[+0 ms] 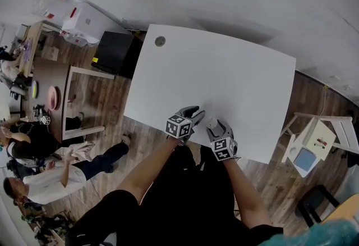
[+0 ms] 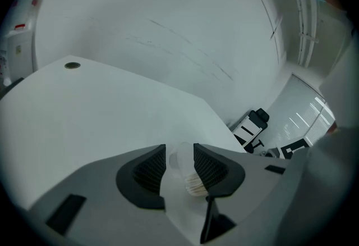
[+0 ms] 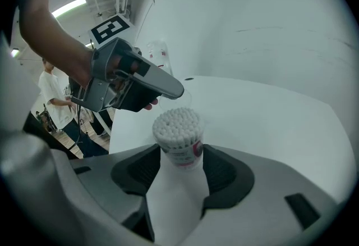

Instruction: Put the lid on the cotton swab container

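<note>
right gripper (image 3: 179,167) clamped on the round clear plastic cotton swab container (image 3: 178,141). top is open, white swab tips showing. it's held at the near edge of the white table (image 1: 224,71). left gripper (image 2: 178,172) pinches the clear plastic lid (image 2: 179,156) close over the container mouth, not seated. done: both parts in hand. left to do: align, lower, press on.

left hand-held gripper (image 2: 179,152): 1 | right hand-held gripper (image 3: 179,154): 1 | cotton swab container (image 3: 178,139): 1 | lid (image 2: 179,162): 1 | worktop (image 1: 235,76): 1 | cable hole (image 1: 160,41) in worktop's far left corner: 1 | people (image 1: 39,183) left of worktop: at least 2 (others too small to count)
</note>
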### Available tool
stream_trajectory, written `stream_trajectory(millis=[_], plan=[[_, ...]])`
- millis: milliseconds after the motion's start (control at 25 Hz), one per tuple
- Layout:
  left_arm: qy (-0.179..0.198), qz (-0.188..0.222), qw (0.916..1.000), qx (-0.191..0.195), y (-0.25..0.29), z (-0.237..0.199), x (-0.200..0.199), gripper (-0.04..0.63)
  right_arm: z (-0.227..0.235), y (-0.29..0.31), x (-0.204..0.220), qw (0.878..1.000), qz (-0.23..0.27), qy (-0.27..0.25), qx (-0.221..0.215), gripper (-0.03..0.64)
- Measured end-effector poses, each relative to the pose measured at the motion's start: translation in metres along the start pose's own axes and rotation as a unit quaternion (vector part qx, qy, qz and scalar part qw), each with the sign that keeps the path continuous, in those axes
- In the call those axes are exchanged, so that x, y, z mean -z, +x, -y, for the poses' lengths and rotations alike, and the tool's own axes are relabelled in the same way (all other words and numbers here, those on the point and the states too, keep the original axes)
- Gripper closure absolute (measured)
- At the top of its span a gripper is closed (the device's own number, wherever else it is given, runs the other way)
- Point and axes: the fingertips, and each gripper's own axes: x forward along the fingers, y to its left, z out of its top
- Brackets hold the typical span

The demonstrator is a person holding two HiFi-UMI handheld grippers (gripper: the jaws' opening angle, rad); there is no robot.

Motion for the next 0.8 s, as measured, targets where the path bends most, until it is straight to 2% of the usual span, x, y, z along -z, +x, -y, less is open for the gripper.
stream_trajectory(millis=[160, 520, 800], plan=[[0.006, 0.001, 1.0, 0.005, -0.005, 0.006, -0.001, 0.44, 0.001, 0.001, 0.001, 1.0, -0.003, -0.004, -0.003, 0.379], [-0.009, 0.03, 0.9994, 0.016, -0.026, 0.029, -0.006, 0.466, -0.001, -0.001, 0.005, 1.0, -0.006, -0.009, -0.006, 0.38], [-0.002, 0.023, 0.9995, 0.021, -0.034, 0.044, 0.0, 0.494, -0.005, -0.004, 0.008, 1.0, -0.006, -0.011, -0.007, 0.38]])
